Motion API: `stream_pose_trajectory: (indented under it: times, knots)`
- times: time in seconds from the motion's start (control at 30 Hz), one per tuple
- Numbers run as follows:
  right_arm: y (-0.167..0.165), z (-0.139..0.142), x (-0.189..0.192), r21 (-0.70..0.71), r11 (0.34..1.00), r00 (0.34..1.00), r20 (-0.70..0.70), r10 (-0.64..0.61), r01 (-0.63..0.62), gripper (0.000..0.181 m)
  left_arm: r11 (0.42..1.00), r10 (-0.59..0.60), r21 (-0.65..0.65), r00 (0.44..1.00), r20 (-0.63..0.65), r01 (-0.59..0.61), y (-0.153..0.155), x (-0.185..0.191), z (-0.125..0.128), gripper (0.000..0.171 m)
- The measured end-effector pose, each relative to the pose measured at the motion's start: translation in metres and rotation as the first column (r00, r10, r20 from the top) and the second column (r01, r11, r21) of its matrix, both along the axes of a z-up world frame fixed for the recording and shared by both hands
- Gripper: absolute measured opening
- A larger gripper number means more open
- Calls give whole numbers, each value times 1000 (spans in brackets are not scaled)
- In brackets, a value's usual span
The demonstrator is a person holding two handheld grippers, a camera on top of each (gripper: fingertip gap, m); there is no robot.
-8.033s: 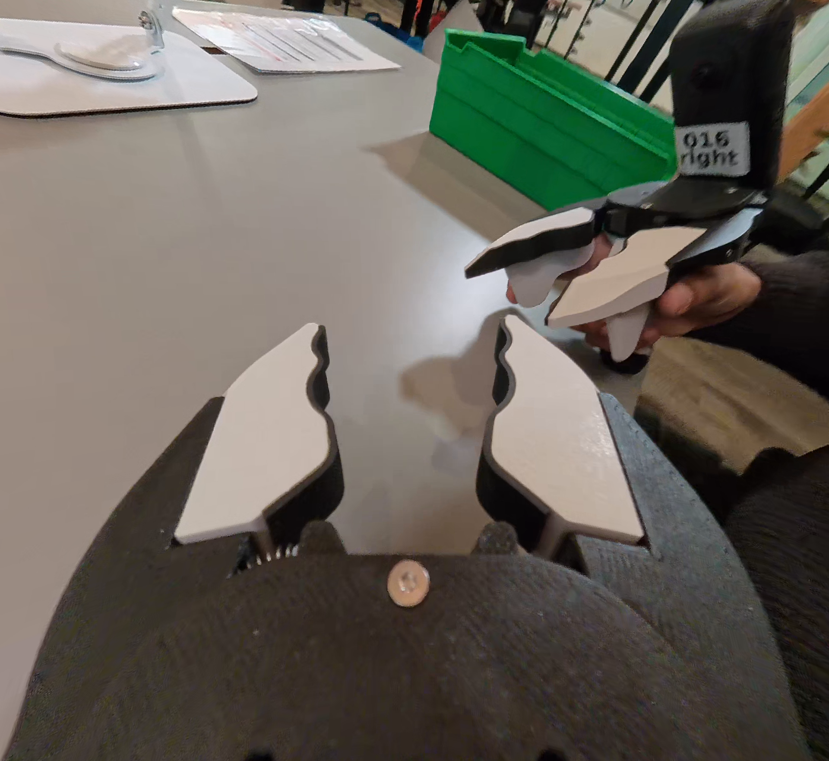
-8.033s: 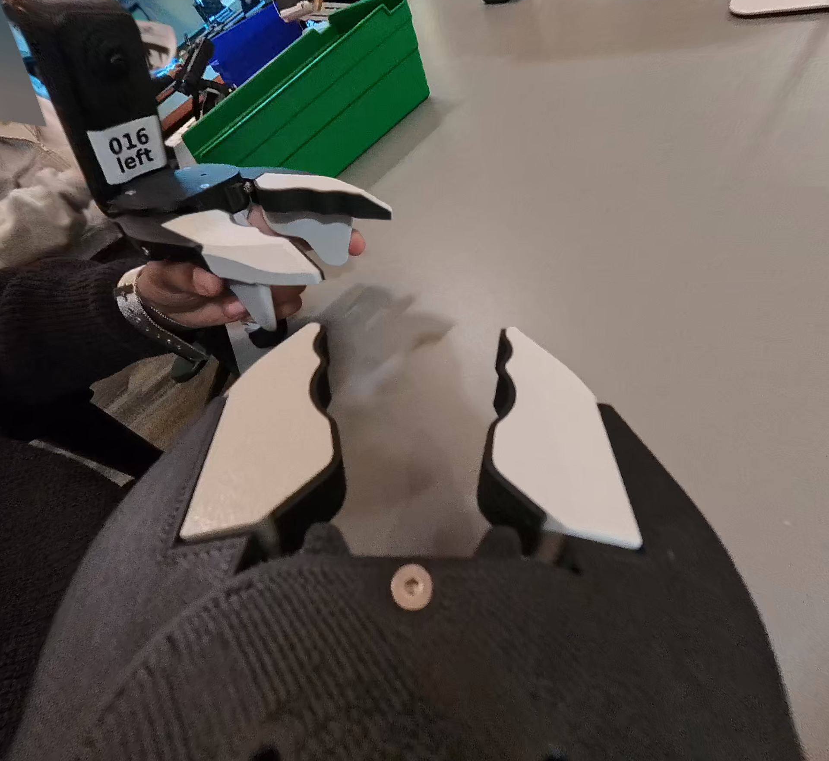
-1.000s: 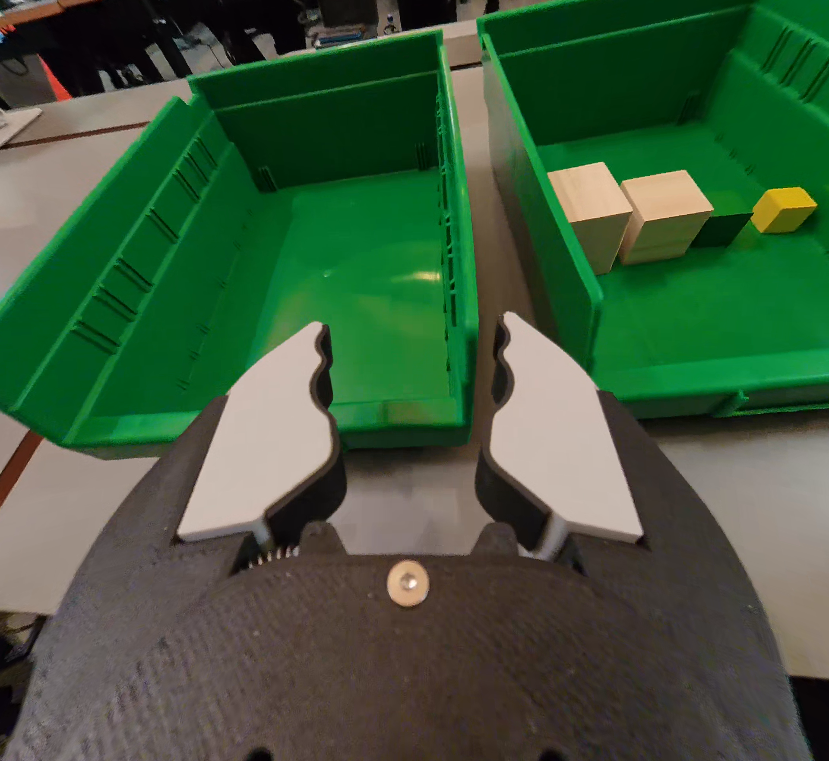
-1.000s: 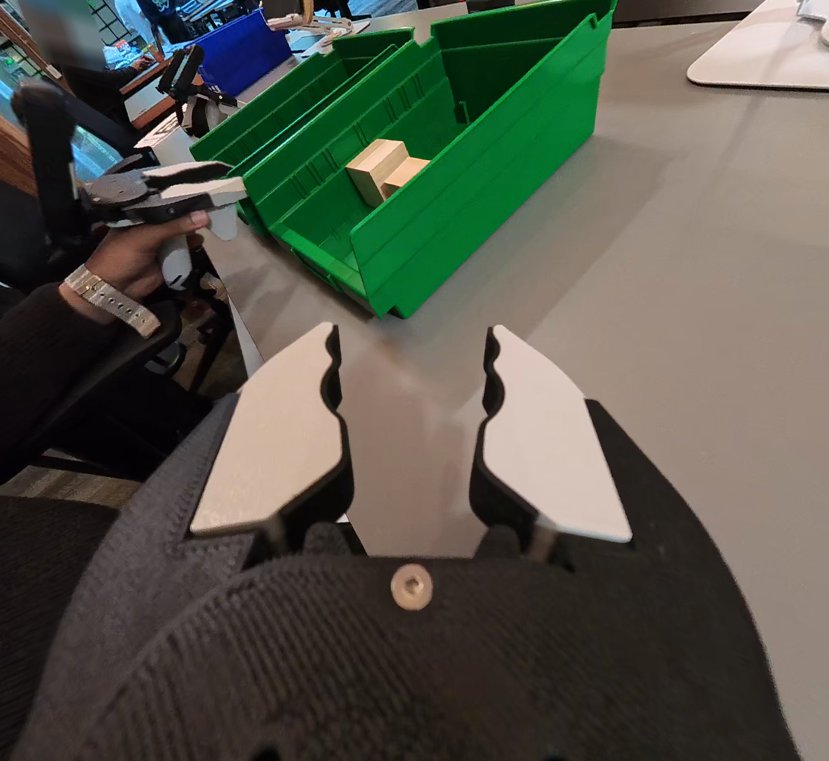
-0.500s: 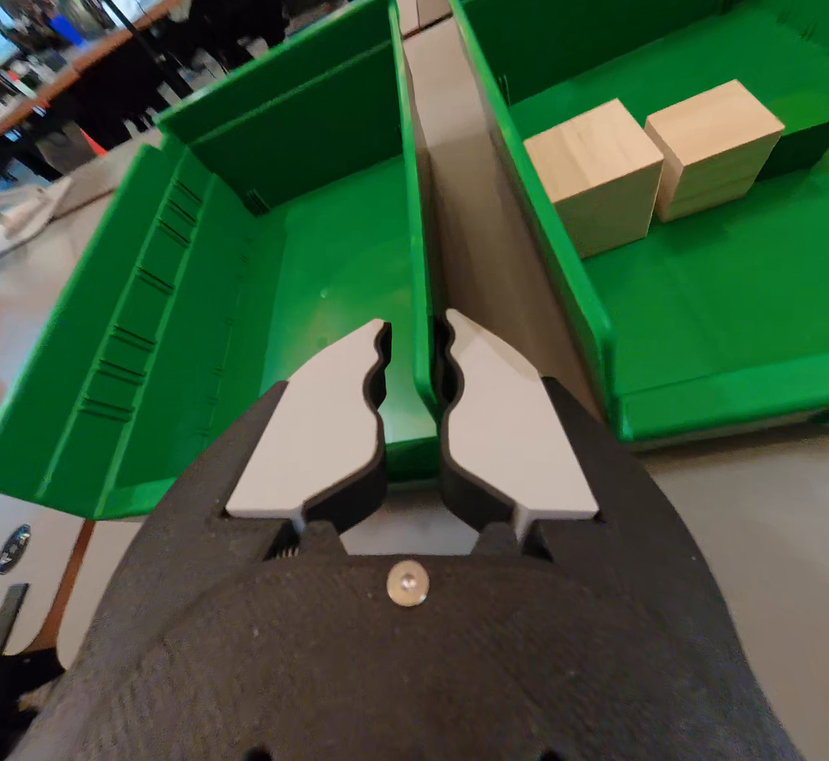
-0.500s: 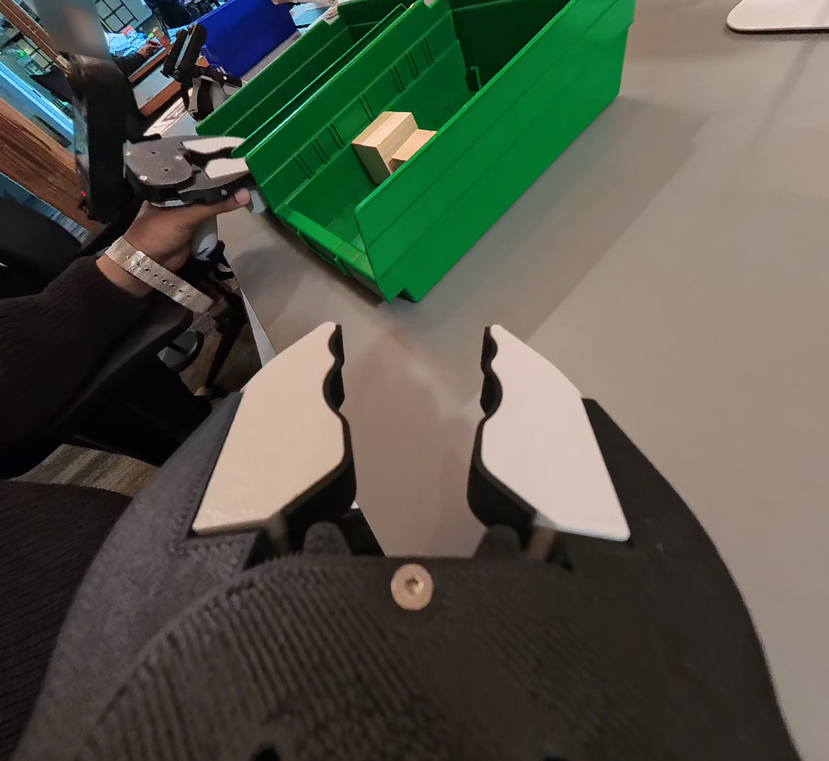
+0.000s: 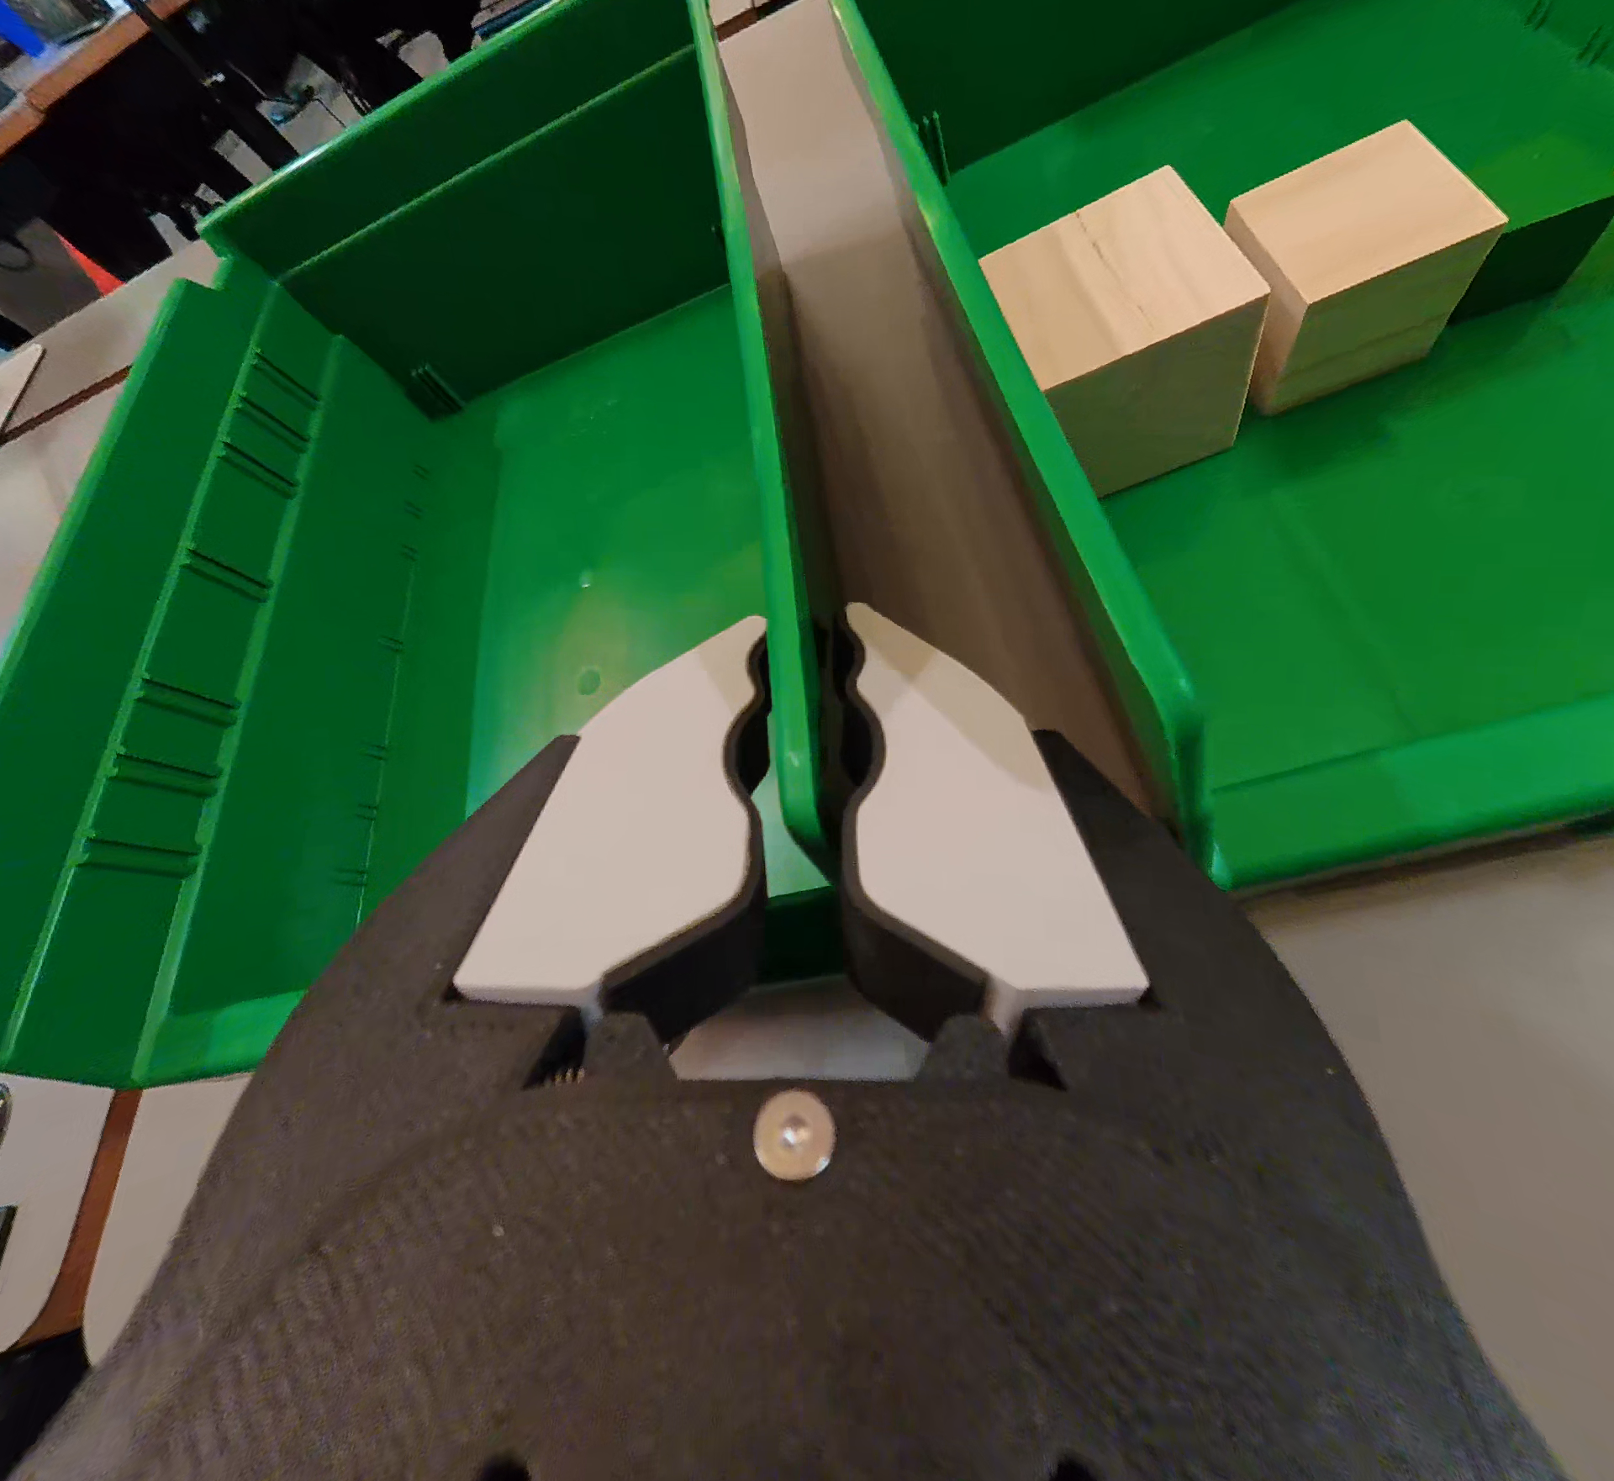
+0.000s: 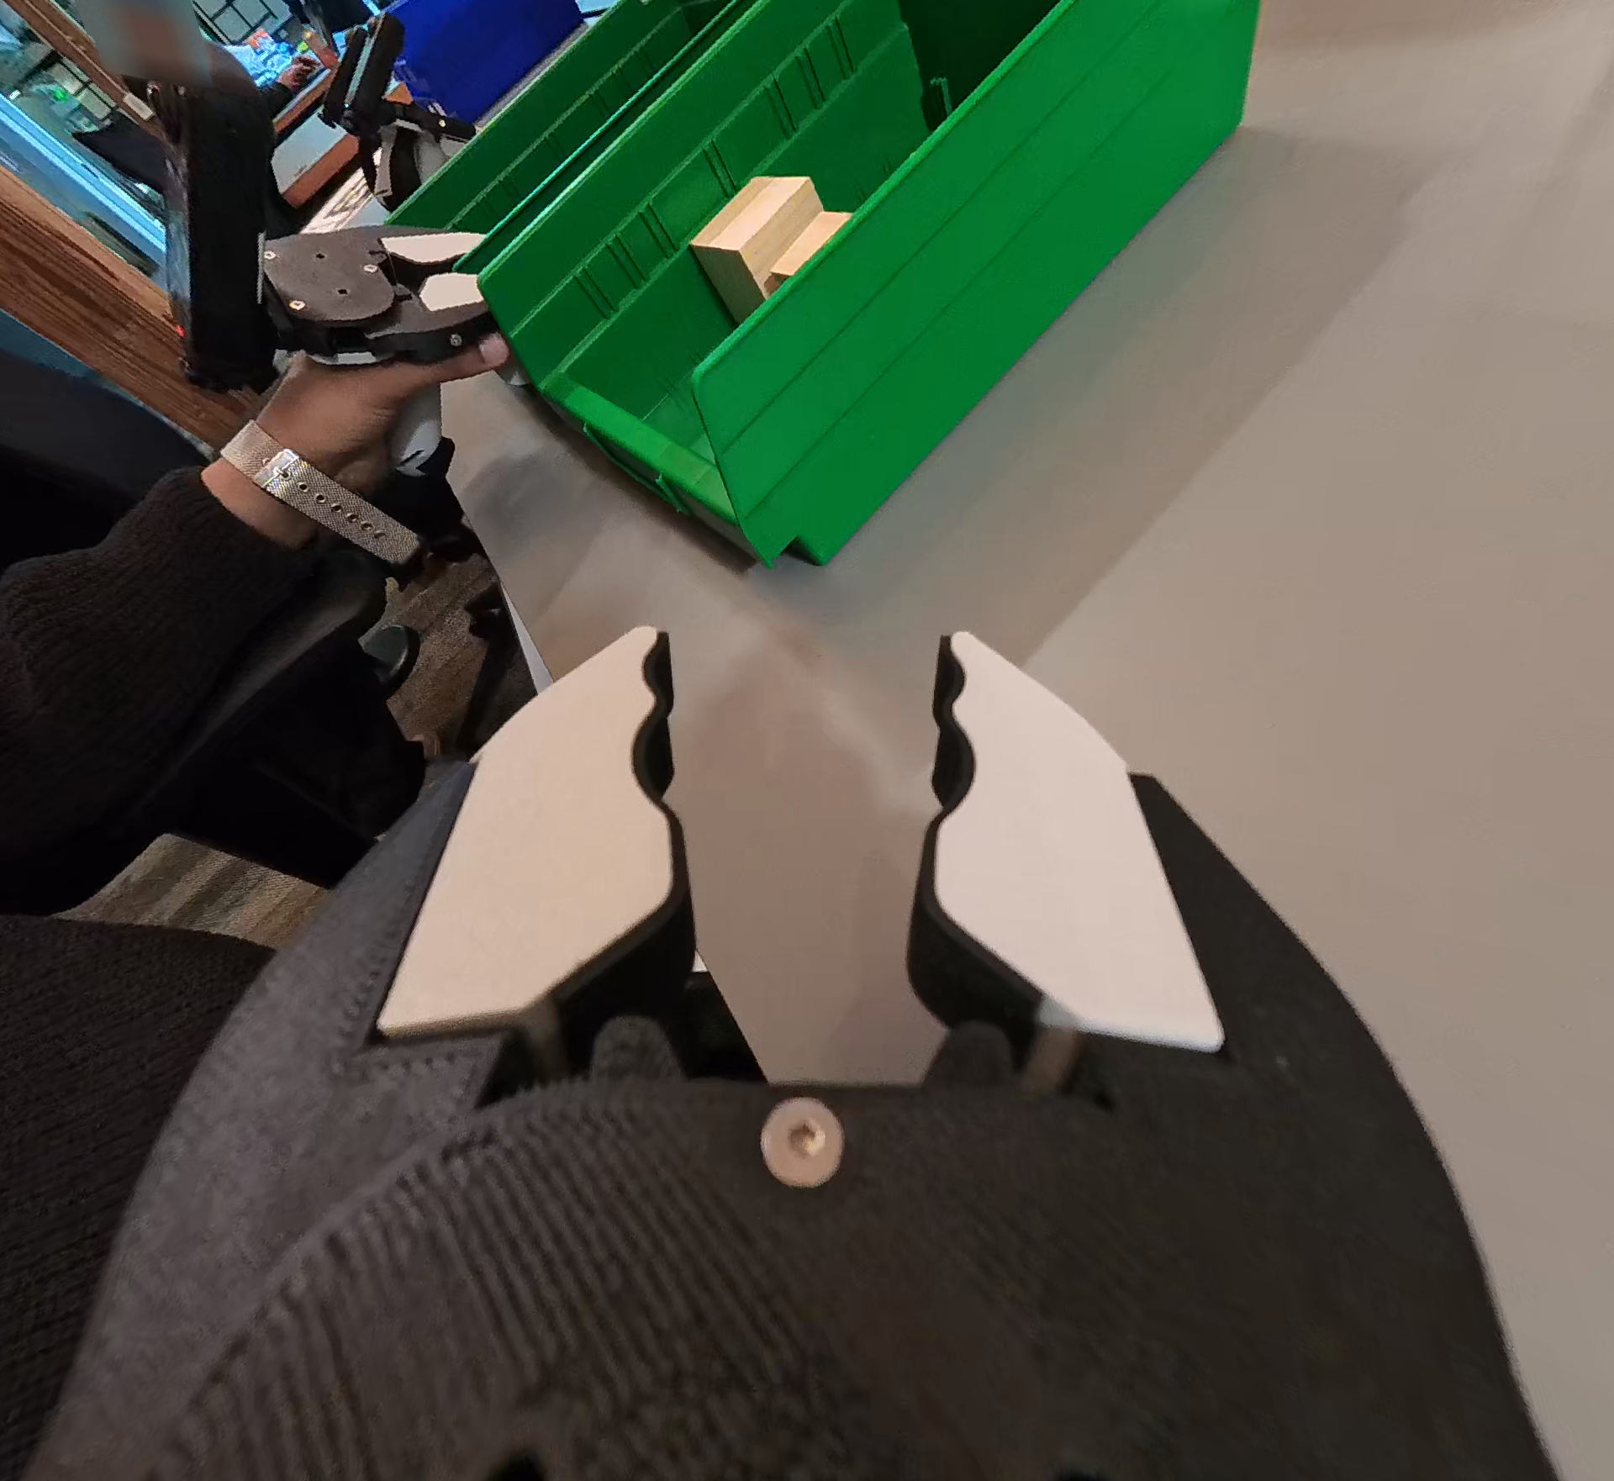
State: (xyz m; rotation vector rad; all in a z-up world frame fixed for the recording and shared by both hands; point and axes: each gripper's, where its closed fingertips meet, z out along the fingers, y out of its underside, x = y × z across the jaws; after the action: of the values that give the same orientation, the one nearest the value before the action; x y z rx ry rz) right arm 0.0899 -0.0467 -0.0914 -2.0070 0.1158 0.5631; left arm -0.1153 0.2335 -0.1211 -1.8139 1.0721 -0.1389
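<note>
On grey table [image 8: 1310, 478], left gripper [image 7: 805, 636] clamping empty green bin [image 7: 769, 391] (side wall), right gripper [image 8: 803, 653] spread

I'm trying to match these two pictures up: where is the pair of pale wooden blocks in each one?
Left wrist view: the pair of pale wooden blocks sits upper right, side by side inside the right-hand green plastic bin.
Right wrist view: the blocks show upper centre, half hidden behind that bin's wall.
Shared landmark: the left gripper, shut on the neighbouring empty green bin's wall.

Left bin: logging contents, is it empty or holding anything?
Empty: the left bin shows only bare green floor; the left gripper clamps its side wall.
</note>
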Motion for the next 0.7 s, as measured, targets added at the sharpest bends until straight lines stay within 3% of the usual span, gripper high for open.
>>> stream_pose_trajectory:
  times: [0.3, 0.7]
  knots:
    - [0, -1, -2, -7, 1000, 1000, 2, 11, -11, 58, 999, 9, -39, 1000, 26, -8, 4, -4, 7, 8]
    - [-1, 3, -3, 1, 1000, 1000, -2, 22, -22, 57, 996, 88, 10, 972, 219, -92, 15, -29, 69, 8]
